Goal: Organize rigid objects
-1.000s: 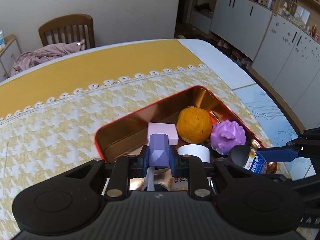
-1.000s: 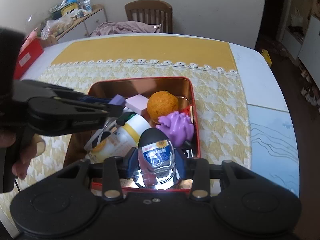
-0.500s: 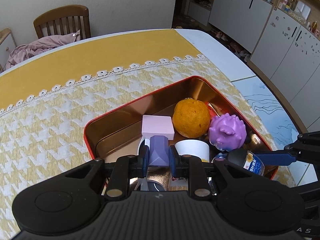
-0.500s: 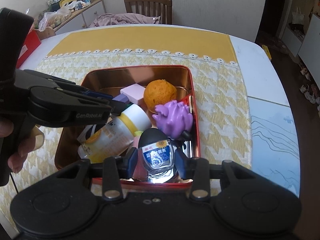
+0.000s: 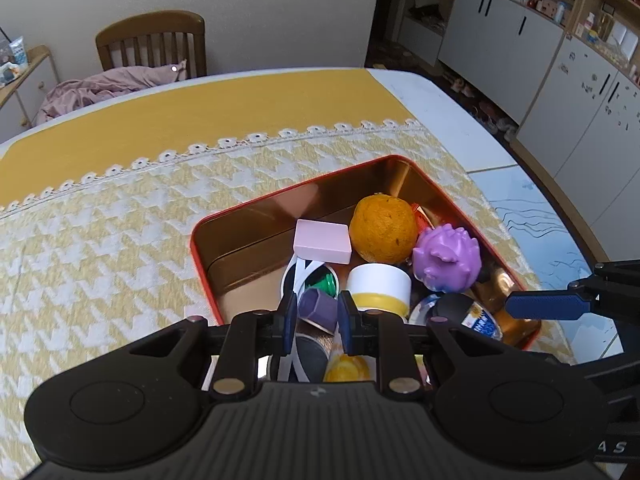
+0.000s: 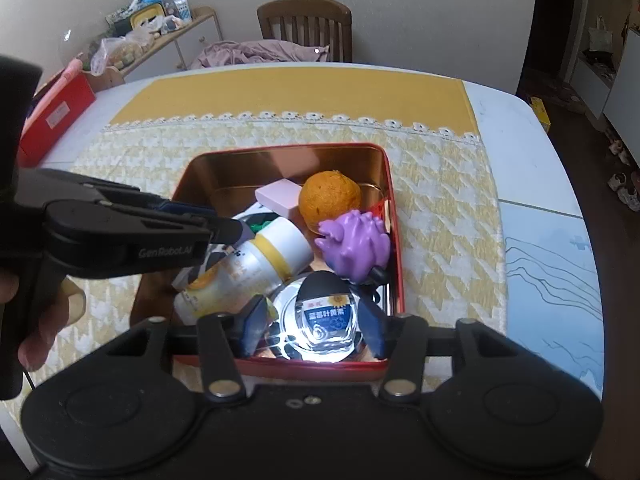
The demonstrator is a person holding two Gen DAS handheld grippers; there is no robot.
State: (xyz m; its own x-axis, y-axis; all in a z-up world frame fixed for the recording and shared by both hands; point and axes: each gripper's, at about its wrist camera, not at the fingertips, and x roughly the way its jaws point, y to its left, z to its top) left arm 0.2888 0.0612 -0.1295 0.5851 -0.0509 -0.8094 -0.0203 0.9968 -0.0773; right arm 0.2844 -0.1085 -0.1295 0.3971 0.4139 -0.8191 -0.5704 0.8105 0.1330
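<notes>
Two views, left wrist first. Looking down past the left gripper [image 5: 318, 316] into a red-rimmed tin [image 5: 256, 210] with shiny copper-coloured inside walls, set on a yellow-and-white houndstooth tablecloth [image 5: 120, 232] edged with white lace. Jaws clenched on a small faceted purple block [image 5: 318, 309], matte and angular, held over the tin's near end. Crowded just beyond: a smooth pink rectangular block [image 5: 322, 241], a rough-skinned orange ball [image 5: 383, 228], a knobbly purple rubber toy [image 5: 446, 258], and the white cap with yellow band of a plastic bottle [image 5: 379, 285]. Entering from the right edge, one blue-padded finger of the right gripper [image 5: 544, 306], beside a dark-capped glass jar [image 5: 460, 314]. Farther off, a wooden chair [image 5: 152, 42] draped with pink cloth, and white cabinets along the right.

Right wrist view next. Right gripper [image 6: 314, 326] over the tin's near end [image 6: 312, 370], jaws opening, standing either side of the clear glass jar [image 6: 326, 320] with blue label and black cap; pads apart from the glass, jar resting in the tin. Glare on the glass. Bottle [image 6: 248, 270] lying tilted to the left, purple toy [image 6: 354, 244] and orange ball [image 6: 329, 200] behind, pink block [image 6: 280, 196] farther back. Left gripper's black body [image 6: 120, 232] reaching in from the left, a hand [image 6: 44, 320] on its handle, blocking part of the tin's left side. Red box [image 6: 56, 118] at the table's far left.
</notes>
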